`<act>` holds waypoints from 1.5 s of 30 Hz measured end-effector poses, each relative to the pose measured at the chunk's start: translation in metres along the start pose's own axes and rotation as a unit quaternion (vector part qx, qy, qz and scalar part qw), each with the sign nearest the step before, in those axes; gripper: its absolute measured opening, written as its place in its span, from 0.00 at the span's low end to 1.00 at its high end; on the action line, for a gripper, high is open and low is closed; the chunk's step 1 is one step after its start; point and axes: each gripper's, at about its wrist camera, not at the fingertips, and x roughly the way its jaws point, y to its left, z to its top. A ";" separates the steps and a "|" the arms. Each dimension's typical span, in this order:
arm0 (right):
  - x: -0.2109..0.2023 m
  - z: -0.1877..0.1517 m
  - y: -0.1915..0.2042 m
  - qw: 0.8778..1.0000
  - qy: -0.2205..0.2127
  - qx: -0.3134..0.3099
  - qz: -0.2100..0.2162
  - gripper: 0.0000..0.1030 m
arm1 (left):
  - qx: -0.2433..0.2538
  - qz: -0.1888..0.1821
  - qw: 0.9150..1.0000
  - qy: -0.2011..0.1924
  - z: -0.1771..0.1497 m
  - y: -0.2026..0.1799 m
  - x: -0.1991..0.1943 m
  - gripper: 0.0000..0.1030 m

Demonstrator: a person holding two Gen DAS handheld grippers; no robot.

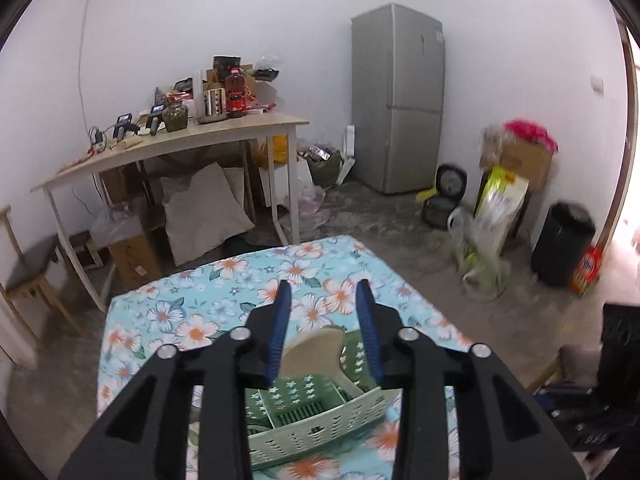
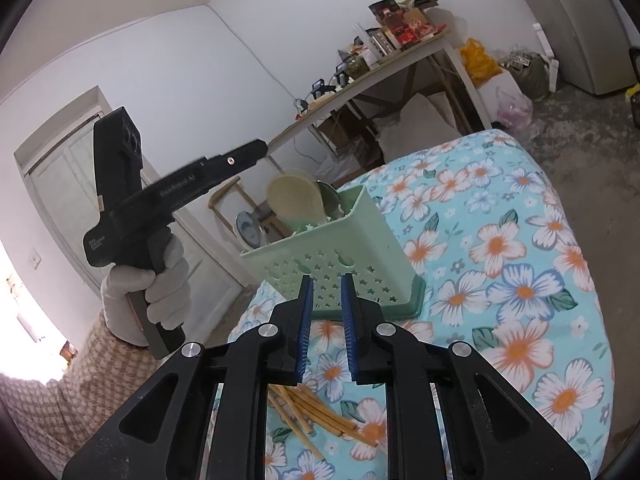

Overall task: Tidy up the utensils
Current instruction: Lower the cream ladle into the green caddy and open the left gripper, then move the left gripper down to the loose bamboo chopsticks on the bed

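Your green utensil caddy [image 2: 340,256] stands upright on the floral tablecloth [image 2: 520,280], near the table's left edge in the right wrist view. Its long side runs from near-left to far-right. A beige rice paddle [image 2: 296,198] stands in it handle-down, blade up and leaning slightly left, with a metal spoon [image 2: 330,196] just beside it on the right. A bundle of wooden chopsticks [image 2: 320,412] lies flat on the cloth near you, their long axes running from near-right to far-left, fanned a little at the near ends.

Your left gripper [image 1: 324,296] hangs above the caddy [image 1: 320,420], angled downward, its blue pads parted with nothing between them. Your gloved left hand [image 2: 160,284] grips its handle upright, off the table's left side.

Your right gripper [image 2: 326,280] points down toward the caddy's near wall, over the chopsticks. Its jaws stand only narrowly apart and hold nothing.
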 end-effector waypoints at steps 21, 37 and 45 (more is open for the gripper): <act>0.017 -0.028 0.036 0.995 0.033 -0.070 -0.065 0.71 | -0.152 0.028 0.988 0.007 -0.103 0.056 -0.113 0.53; 0.039 -0.056 0.051 0.981 0.077 -0.091 -0.150 0.92 | -0.282 0.007 0.955 0.094 -0.214 0.065 -0.102 0.53; 0.047 -0.059 0.047 0.986 0.102 -0.070 -0.115 0.92 | -0.328 -0.032 0.937 0.116 -0.231 0.063 -0.095 0.53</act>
